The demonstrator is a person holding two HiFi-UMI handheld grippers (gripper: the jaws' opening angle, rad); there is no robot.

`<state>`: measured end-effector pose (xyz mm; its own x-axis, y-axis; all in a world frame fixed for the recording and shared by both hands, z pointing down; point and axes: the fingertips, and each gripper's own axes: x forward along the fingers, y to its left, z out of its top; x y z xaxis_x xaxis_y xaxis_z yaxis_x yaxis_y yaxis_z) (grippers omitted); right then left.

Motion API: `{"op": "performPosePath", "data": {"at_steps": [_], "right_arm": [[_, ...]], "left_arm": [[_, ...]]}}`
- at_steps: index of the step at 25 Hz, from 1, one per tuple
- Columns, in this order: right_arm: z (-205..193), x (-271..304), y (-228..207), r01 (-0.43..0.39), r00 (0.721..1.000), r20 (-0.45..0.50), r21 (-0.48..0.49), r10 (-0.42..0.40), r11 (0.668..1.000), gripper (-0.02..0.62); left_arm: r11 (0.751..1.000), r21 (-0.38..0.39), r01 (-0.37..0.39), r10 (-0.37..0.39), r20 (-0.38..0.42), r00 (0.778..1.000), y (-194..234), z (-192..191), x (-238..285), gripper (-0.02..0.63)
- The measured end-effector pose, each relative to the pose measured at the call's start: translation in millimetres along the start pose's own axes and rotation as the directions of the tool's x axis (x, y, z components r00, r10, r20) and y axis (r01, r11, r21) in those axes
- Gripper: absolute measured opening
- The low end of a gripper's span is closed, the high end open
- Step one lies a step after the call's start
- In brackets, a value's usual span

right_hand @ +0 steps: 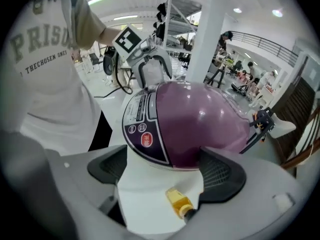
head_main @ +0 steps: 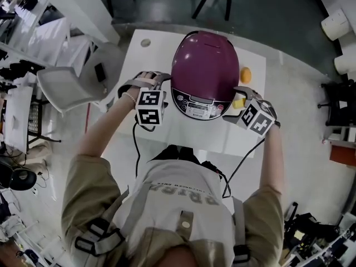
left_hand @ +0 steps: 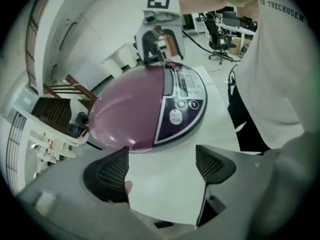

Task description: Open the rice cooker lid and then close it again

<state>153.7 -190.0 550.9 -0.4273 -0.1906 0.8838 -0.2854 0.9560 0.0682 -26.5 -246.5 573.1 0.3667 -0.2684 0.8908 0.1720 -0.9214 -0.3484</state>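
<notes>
A purple rice cooker (head_main: pixel 204 71) stands on the white table (head_main: pixel 245 141) with its lid down and its control panel facing me. My left gripper (head_main: pixel 151 81) is close beside the cooker's left flank, open and empty. In the left gripper view, the cooker (left_hand: pixel 145 109) lies just beyond the spread jaws of that gripper (left_hand: pixel 160 171). My right gripper (head_main: pixel 243 95) is at the cooker's right flank, open too. In the right gripper view, the cooker (right_hand: pixel 195 119) fills the space ahead of that gripper (right_hand: pixel 167 171), and a small yellow object (right_hand: pixel 179 201) lies on the table between the jaws, not gripped.
An orange fruit (head_main: pixel 245 74) lies on the table to the right of the cooker, behind the yellow object (head_main: pixel 239 103). A grey chair (head_main: pixel 72 82) stands off the table's left edge. Black cables hang from both grippers toward my body.
</notes>
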Motion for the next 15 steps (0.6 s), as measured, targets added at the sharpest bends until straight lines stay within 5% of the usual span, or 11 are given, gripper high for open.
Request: {"op": "performPosePath", "data": {"at_steps": [4,7,10,15], "right_arm": [[31,-20,-10,0.061,0.973,0.215,0.103,-0.083,0.993,0.425],[55,-47,-23,0.142,0.894,0.396,0.195,-0.211,0.970,0.425],[75,-75,-36,0.245,0.771,0.512,0.310,-0.378,0.919,0.423],[92,-123,-42,0.381,0.507,0.579,0.513,-0.638,0.769,0.415]], "left_arm": [[0.990,-0.120,-0.078,0.092,0.113,0.989,26,14,-26,0.431],[0.958,-0.251,-0.140,0.207,0.263,0.942,48,34,-57,0.430],[0.879,-0.407,-0.250,0.423,0.420,0.803,73,56,-93,0.430],[0.708,-0.632,-0.315,0.654,0.420,0.629,85,65,-127,0.429]]}}
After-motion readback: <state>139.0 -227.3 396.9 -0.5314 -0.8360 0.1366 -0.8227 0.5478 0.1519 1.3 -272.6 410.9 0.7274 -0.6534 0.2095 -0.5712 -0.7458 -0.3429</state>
